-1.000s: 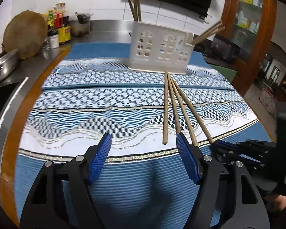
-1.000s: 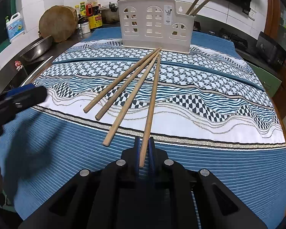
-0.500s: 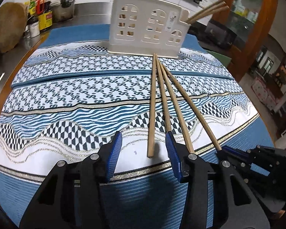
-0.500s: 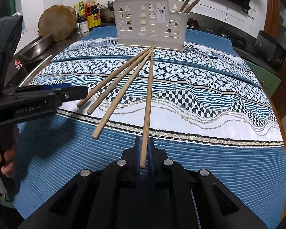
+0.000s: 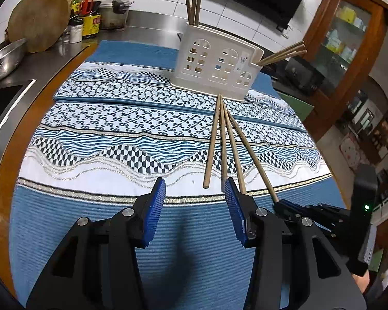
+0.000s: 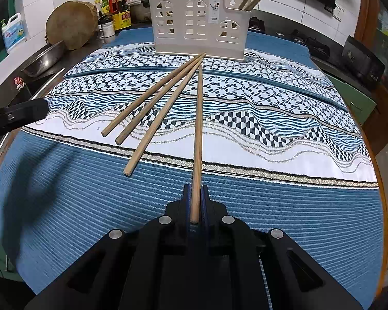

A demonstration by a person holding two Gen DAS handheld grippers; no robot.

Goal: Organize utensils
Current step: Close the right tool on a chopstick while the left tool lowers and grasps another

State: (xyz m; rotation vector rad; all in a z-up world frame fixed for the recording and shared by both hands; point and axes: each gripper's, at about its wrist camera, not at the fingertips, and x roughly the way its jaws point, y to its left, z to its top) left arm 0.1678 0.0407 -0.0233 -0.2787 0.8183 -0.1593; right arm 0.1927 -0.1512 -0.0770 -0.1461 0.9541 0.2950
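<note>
Several wooden chopsticks lie fanned on the patterned blue and white cloth, tips meeting at a white plastic utensil holder [image 5: 217, 68] that also shows in the right wrist view [image 6: 198, 24]. More chopsticks stand in the holder. My right gripper [image 6: 196, 193] is shut on the near end of the rightmost chopstick [image 6: 198, 118]; the gripper also shows in the left wrist view [image 5: 280, 204]. My left gripper [image 5: 195, 193] is open and empty, just short of the near end of the leftmost chopstick [image 5: 211, 144].
A metal counter at the left holds a round wooden board [image 5: 37, 18], sauce bottles [image 5: 89, 13] and a steel colander [image 5: 2, 59]. The table's wooden rim [image 5: 5, 160] curves along the left. A wooden cabinet [image 5: 346, 38] stands at the right.
My left gripper pulled back from the chopsticks, turned left and opened wider. My right gripper stays shut on its chopstick, almost unmoved.
</note>
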